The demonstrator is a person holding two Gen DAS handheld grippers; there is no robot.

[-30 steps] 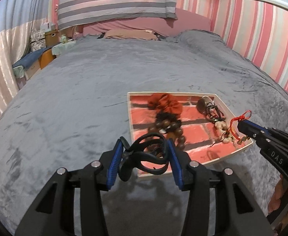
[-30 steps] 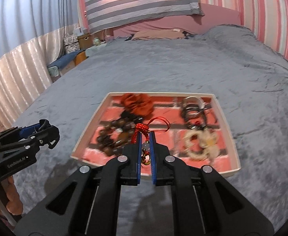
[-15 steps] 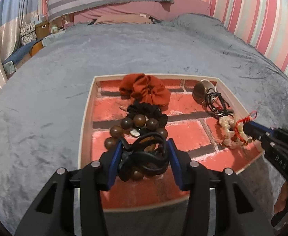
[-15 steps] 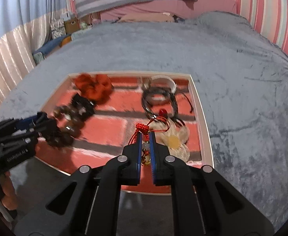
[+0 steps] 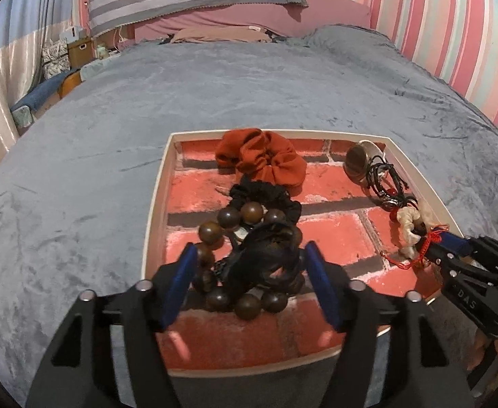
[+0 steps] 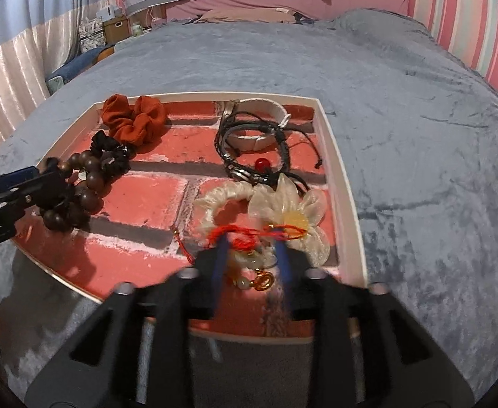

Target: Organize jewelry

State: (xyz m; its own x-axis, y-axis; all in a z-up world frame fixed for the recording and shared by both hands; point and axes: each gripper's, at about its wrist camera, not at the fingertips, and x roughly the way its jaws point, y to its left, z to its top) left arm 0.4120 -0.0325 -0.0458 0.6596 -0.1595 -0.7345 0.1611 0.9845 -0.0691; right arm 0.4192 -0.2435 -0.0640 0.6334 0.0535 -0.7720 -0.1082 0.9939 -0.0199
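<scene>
While the left hand-held gripper [image 5: 249,272] hangs over the near left part of the white tray [image 5: 154,210] on the grey bed [image 5: 79,170], its jaws have just been opening and stand apart, with the black hair tie [image 5: 266,258] lying loose between them on the brown bead bracelet [image 5: 228,219]. The right hand-held gripper [image 6: 252,255] has also just been opening, and the red cord charm [image 6: 245,243] lies between its parted jaws, beside the white flower hair tie [image 6: 283,204].

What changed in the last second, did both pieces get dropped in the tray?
Both hand-held grippers came down over the tray and have just been opening: the left released the black hair tie onto the wooden beads, the right freed the red-cord charm. Scrunchie and bracelets stayed put.
</scene>
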